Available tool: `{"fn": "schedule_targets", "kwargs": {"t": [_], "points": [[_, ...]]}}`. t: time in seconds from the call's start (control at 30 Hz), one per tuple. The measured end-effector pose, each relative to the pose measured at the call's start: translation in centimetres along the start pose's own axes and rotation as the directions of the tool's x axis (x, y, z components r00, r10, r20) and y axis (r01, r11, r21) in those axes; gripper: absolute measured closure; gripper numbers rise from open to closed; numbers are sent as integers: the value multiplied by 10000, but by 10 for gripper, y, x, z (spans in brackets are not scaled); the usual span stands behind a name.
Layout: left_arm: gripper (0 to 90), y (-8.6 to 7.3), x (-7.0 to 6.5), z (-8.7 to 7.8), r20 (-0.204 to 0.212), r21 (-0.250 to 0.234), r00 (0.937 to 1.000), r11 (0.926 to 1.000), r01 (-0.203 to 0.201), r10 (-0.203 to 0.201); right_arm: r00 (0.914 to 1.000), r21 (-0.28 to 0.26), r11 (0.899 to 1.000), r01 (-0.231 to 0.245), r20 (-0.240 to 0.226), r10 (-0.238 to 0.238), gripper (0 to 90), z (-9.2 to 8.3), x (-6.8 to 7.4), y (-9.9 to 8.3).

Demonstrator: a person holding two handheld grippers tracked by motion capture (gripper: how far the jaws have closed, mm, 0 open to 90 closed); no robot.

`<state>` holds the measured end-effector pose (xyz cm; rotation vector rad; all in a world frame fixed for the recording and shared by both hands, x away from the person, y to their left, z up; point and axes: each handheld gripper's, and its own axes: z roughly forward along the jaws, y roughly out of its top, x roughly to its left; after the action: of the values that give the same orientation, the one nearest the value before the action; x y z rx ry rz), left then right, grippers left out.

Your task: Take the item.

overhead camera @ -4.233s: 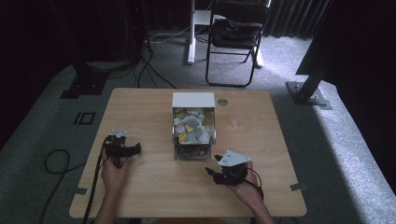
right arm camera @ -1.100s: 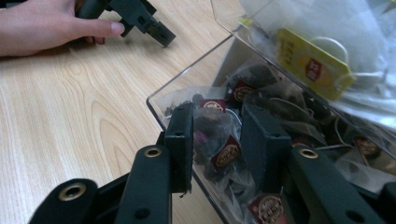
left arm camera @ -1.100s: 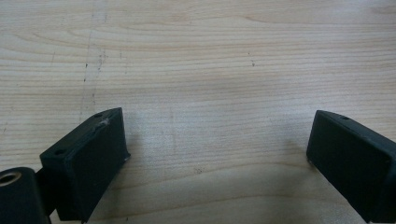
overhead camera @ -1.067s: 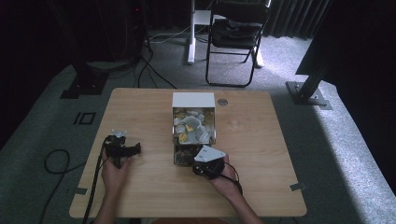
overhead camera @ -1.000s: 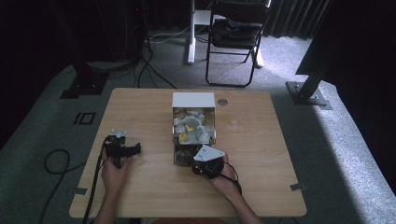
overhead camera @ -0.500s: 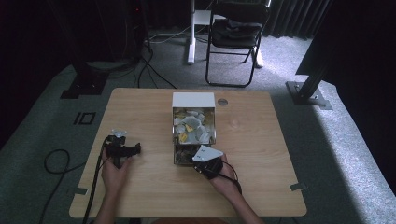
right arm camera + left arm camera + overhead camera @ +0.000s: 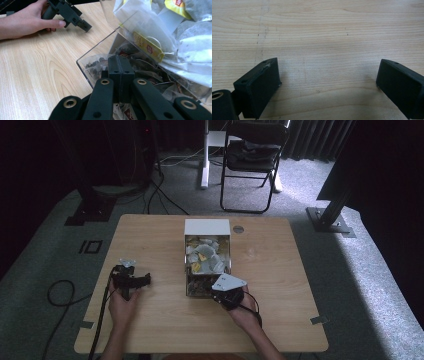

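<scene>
the right hand-held gripper (image 7: 119, 75) reaches into the near, lower compartment of the clear box (image 7: 207, 262) of tea bags (image 7: 150, 45) mid-table (image 7: 280, 270), its 2 jaws pressed together among dark sachets; whether they pinch one, i cannot tell. the left hand-held gripper (image 7: 329, 82) rests spread on bare wood, well apart.

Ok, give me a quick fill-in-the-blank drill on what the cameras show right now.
1. The right gripper has its jaws ____ inside the clear dispenser box.
2. The box holds tea bags, some with ____ paper tags.
3. The left gripper rests over the bare wooden table with its jaws ____.
4. In the high view a folding ____ stands on the carpet beyond the table.

Missing words: shut; yellow; open; chair
</scene>
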<state>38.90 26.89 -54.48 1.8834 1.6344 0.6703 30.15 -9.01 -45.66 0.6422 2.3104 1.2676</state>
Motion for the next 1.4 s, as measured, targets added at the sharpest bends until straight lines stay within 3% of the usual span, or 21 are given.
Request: {"fn": "schedule_targets", "kwargs": {"t": [1.4], "points": [[58, 0, 0, 0, 0, 3, 10000, 10000, -4, 4, 9994, -113, 9999, 37, 335, -33, 900, -46, 0, -6]]}}
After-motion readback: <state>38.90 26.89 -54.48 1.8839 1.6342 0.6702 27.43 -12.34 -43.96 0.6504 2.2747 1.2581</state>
